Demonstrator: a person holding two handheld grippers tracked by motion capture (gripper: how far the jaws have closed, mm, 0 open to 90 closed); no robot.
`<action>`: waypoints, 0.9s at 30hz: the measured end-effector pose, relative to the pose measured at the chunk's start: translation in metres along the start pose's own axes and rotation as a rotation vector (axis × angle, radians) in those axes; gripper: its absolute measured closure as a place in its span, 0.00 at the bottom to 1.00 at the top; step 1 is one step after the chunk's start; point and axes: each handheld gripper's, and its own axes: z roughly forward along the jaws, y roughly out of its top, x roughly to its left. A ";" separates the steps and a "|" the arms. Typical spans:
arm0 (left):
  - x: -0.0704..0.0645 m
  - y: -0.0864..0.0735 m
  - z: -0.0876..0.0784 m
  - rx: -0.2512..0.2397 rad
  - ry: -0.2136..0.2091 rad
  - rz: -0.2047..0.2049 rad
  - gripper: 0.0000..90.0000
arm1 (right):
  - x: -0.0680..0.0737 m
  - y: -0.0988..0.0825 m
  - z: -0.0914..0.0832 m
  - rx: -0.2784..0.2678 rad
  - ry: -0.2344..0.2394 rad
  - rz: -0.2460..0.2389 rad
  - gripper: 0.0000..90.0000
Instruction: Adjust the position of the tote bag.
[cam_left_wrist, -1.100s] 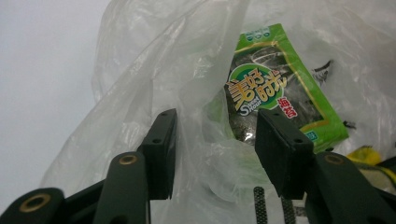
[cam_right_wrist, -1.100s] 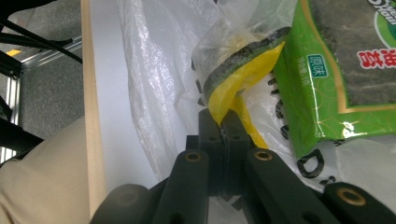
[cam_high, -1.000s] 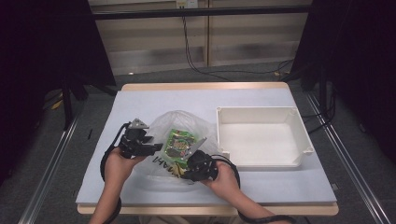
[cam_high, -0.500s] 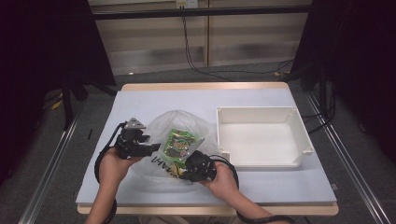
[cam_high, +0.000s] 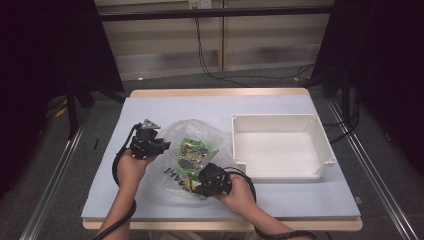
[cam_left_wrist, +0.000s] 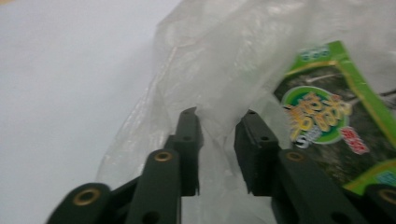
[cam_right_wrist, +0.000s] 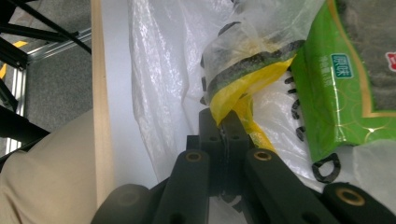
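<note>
A clear plastic bag (cam_high: 200, 132) lies mid-table with a green snack packet (cam_high: 192, 152) inside it. My left gripper (cam_high: 161, 145) is at the bag's left edge. In the left gripper view its jaws (cam_left_wrist: 218, 116) stand a little apart with a fold of the bag's film (cam_left_wrist: 224, 56) between them. They have just been closing, and the packet (cam_left_wrist: 327, 121) lies to their right. My right gripper (cam_high: 198, 186) is at the bag's near edge. In the right gripper view it (cam_right_wrist: 223, 122) is shut on a yellow strip (cam_right_wrist: 233, 93) of the bag (cam_right_wrist: 159, 70), beside the packet (cam_right_wrist: 336, 93).
A white tray (cam_high: 280, 172) stands right of the bag, close to my right hand. The pale blue tabletop (cam_high: 210, 105) has a wooden front edge (cam_right_wrist: 99, 93), and the person's lap lies just beyond it. Dark curtains and metal rails flank the table.
My left gripper has shifted right and slightly away, onto the bag's edge, and its jaws have narrowed around the film. My right gripper has stayed where it was, still clamped.
</note>
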 end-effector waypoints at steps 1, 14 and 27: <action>0.003 0.002 0.001 0.020 -0.007 0.002 0.87 | 0.000 -0.001 0.000 0.001 0.003 -0.005 1.00; 0.026 0.003 0.034 0.075 0.037 -0.118 0.99 | 0.004 -0.006 -0.002 0.016 0.039 -0.022 1.00; 0.029 -0.008 0.028 0.061 -0.012 -0.168 0.87 | 0.004 -0.006 -0.006 0.020 0.020 -0.028 0.95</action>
